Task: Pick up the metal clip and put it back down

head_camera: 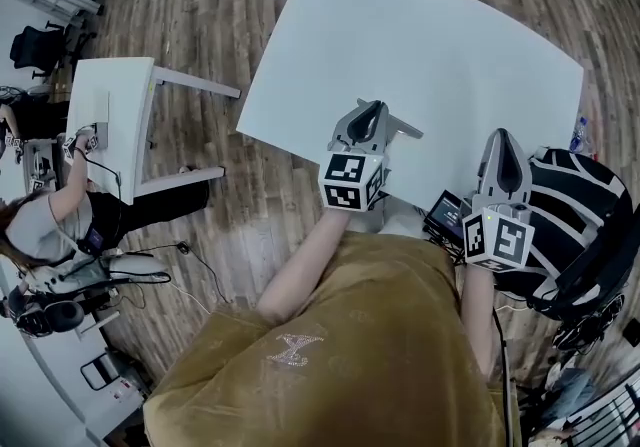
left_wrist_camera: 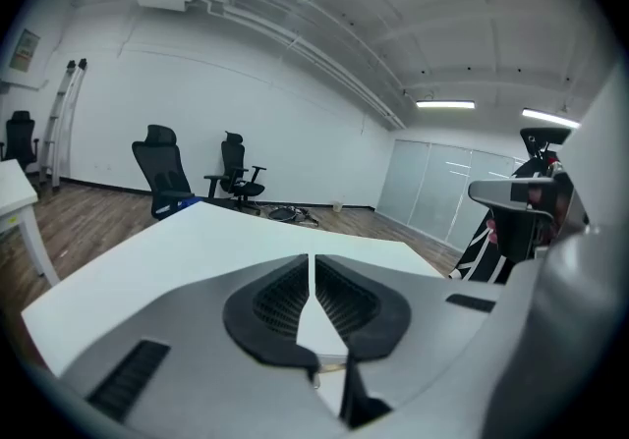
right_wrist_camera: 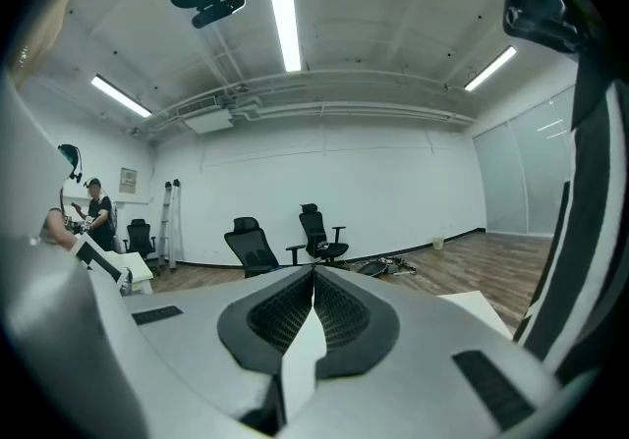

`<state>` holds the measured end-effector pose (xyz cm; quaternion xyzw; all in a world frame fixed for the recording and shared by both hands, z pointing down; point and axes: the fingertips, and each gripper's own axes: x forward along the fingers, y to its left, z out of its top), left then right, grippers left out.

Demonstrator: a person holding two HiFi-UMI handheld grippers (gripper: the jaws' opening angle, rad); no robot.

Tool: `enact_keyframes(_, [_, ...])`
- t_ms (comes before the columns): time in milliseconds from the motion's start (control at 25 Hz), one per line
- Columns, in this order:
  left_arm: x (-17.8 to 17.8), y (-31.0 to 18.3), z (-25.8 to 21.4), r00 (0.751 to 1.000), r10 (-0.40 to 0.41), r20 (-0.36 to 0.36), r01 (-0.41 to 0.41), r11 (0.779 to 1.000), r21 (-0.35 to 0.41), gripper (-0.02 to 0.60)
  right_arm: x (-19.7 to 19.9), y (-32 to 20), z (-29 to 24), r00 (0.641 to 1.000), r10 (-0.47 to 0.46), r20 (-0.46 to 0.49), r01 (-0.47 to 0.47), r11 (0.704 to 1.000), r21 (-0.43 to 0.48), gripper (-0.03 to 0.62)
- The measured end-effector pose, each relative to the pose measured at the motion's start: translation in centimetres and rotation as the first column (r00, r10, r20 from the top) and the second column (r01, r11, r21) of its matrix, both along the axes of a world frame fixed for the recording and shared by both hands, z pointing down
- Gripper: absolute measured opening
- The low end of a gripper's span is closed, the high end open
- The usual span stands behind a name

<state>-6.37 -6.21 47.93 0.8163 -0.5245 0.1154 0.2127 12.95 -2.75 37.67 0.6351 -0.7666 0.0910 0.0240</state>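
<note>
I can't find the metal clip in any view, so the step in hand, as I judge it, is to locate it before reaching. The desk point(head_camera: 420, 45) shows bare white across all I can see of it.

My left gripper point(head_camera: 372, 123) hangs over the desk's near edge. In the left gripper view its fingers are pressed together at the tips with nothing between them. To do this well I should tip it further down so its camera looks onto the desk, then spread the fingers wide before coming down on the clip.

My right gripper point(head_camera: 503, 163) sits off the desk's near right corner. In the right gripper view its fingers are likewise closed on nothing, and it looks out level at the room. I'd keep it out of the way and work with one gripper.

My own arms and shoulders cover the desk's near edge in the head view, so the clip may lie under them. A dark object point(head_camera: 445, 213) beside the right gripper is partly covered and I cannot tell what it is.
</note>
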Motion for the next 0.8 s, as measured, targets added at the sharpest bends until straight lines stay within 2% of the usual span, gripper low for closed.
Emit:
enact_keyframes(120, [-0.5,0.3,1.6,0.998,-0.011,-0.056,0.007,0.998,-0.068,0.009,-0.2,0.0,0.6,1.000,0.011,-0.003,-0.011,1.000,-0.021,0.009])
enact_keyframes(360, [-1.2,1.0,4.8,0.992,-0.035,-0.121,0.011,0.982,-0.188,0.024,-1.3,-0.3,2.3,1.000,0.003,-0.002,-0.003,0.998,-0.065,0.009])
enact_keyframes(640, [-1.7,2.1,7.1,0.991,-0.053,-0.125,0.020,0.967,-0.253,0.038,-2.4,0.1,5.0,1.000,-0.021,0.005,0.022,0.991,-0.129,0.009])
enact_keyframes(800, [-1.9,2.8,8.2,0.993,-0.058,-0.102,0.027,0.959,-0.282,0.051,-2.6,0.4,7.1,1.000,-0.021,0.019,0.024,0.982,-0.188,0.009])
